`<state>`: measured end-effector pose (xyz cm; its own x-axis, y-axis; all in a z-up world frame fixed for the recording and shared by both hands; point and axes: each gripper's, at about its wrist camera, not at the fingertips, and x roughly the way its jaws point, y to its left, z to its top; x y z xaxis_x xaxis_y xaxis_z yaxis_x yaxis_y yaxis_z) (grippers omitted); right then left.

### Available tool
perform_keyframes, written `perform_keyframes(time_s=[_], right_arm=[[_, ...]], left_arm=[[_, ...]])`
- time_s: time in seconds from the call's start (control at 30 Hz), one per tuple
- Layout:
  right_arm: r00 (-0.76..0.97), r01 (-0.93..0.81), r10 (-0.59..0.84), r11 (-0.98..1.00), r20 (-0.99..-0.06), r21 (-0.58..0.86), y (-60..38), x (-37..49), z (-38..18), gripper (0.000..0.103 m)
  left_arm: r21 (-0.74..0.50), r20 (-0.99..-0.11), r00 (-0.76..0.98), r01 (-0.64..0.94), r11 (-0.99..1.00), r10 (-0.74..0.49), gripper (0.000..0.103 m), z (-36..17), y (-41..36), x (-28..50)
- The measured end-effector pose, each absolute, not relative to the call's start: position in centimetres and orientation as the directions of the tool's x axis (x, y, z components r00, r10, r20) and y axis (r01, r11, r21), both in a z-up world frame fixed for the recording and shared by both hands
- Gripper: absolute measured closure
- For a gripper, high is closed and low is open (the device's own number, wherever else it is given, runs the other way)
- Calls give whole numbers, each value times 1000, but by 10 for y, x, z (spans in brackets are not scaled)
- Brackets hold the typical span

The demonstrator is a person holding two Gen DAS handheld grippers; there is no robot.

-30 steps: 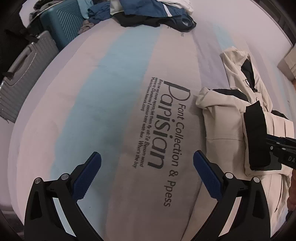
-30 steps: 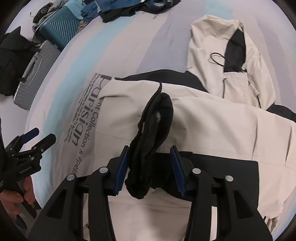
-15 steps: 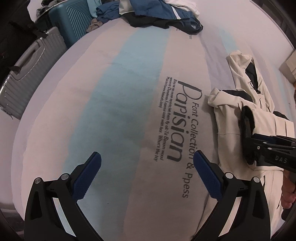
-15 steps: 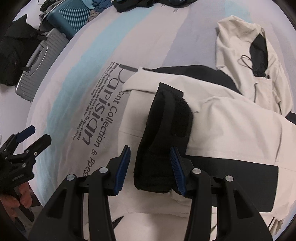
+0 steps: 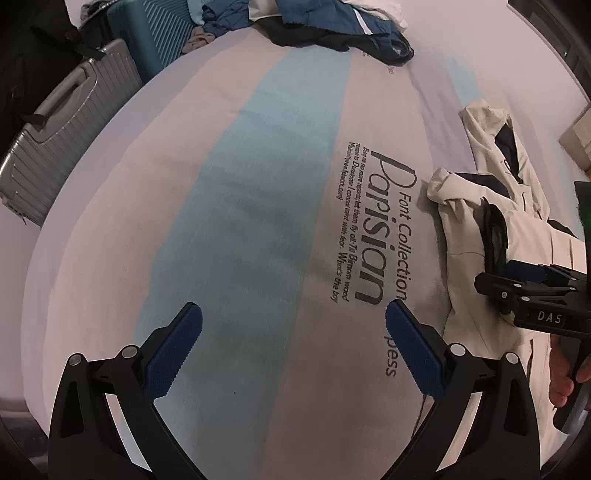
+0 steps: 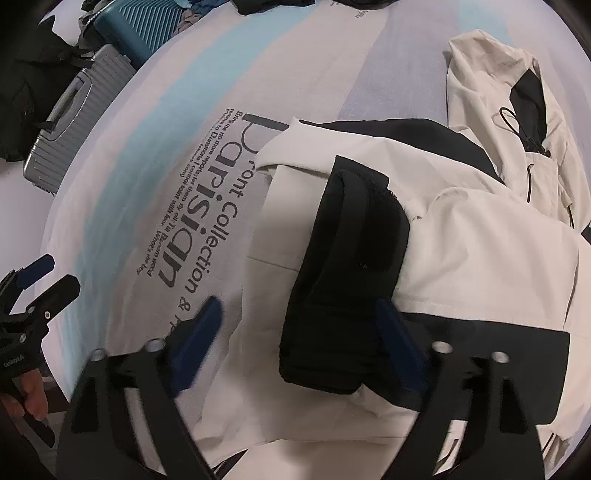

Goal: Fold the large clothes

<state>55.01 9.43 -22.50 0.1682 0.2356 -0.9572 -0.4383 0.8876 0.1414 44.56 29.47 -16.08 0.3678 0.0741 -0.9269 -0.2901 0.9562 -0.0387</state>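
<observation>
A cream and black hooded jacket (image 6: 480, 266) lies on the bed, its hood (image 6: 495, 92) toward the far right. Its black sleeve cuff (image 6: 351, 273) is laid across the cream body. My right gripper (image 6: 299, 328) is open, its blue pads wide on either side of the cuff's near end. In the left wrist view the jacket (image 5: 465, 229) lies at the right, with the right gripper (image 5: 532, 291) over it. My left gripper (image 5: 291, 343) is open and empty above the striped bedsheet (image 5: 258, 206), left of the jacket.
A pile of blue, black and white clothes (image 5: 332, 26) lies at the bed's far end. A teal suitcase (image 5: 155, 33) and a grey suitcase (image 5: 55, 140) stand beside the bed on the left. The sheet carries printed "Parisian" lettering (image 5: 373, 229).
My right gripper has opened and let go of the black cuff, which now rests flat on the jacket. My left gripper has stayed open and drifted slightly left.
</observation>
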Motion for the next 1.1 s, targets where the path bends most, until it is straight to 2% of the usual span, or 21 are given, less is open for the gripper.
perform_keyframes(time_s=[0.2, 0.4, 0.7, 0.97, 1.1], right_arm=[[206, -430, 250, 892, -946, 142, 88, 540, -204, 9], [267, -381, 274, 911, -924, 160, 52, 529, -163, 7], [357, -304, 213, 947, -910, 102, -48, 539, -108, 7], [430, -208, 190, 972, -883, 108, -155, 598, -73, 7], [460, -221, 171, 972, -872, 74, -181, 639, -74, 8]], left_arm=[[-68, -922, 384, -259, 963, 38, 6, -155, 291, 445], [-58, -925, 379, -198, 978, 22, 6, -144, 271, 455], [-55, -925, 380, -111, 992, -9, 6, -105, 197, 496], [-19, -917, 398, -28, 999, -7, 6, -69, 123, 563], [-13, -906, 424, -3, 1000, -11, 6, -64, 103, 612]])
